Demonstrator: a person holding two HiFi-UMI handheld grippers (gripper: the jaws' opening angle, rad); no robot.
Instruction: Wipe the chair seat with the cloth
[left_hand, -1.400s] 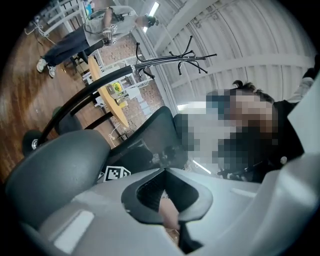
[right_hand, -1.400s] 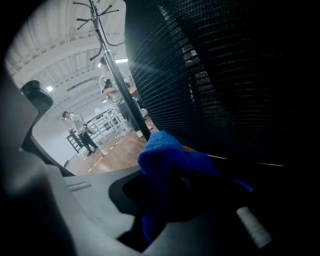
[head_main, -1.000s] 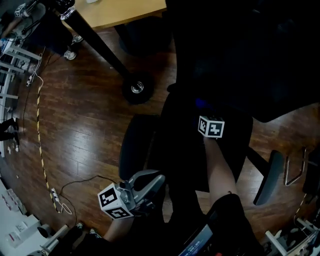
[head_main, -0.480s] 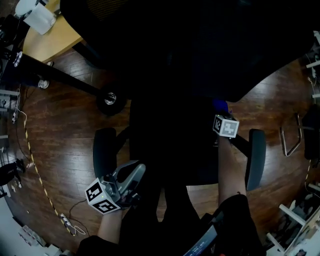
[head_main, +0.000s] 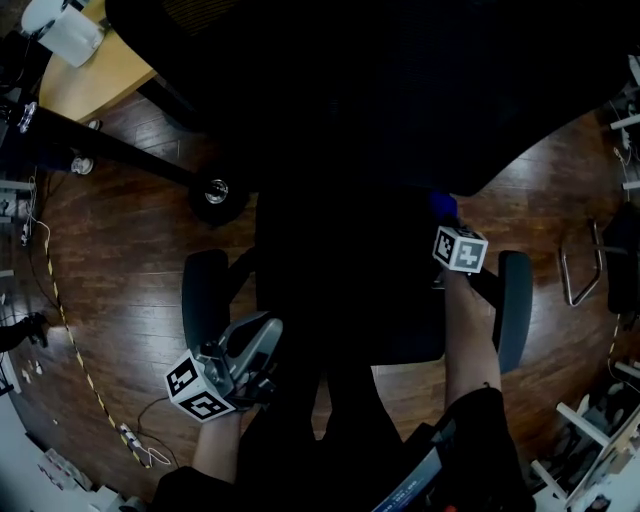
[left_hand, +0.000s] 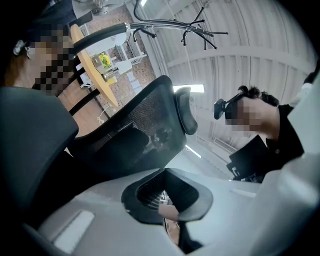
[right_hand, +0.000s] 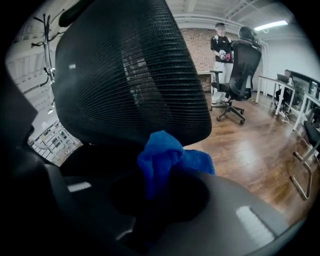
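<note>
Cloth (right_hand: 167, 160), bunched in the closed fingers of our right gripper (right_hand: 162, 187), at the far right of the chair seat (head_main: 340, 300); left gripper (head_main: 255, 340) closed, empty. Risk, we judge: wiping drag pulls the bunch free.

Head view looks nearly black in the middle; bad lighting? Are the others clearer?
Head view: the black chair swallows light, seat and back merging; only the wood floor shines. Right gripper view: brighter, blue cloth crisp, edges bent by the wide lens. Left gripper view: pale ceiling, dark corners.
</note>
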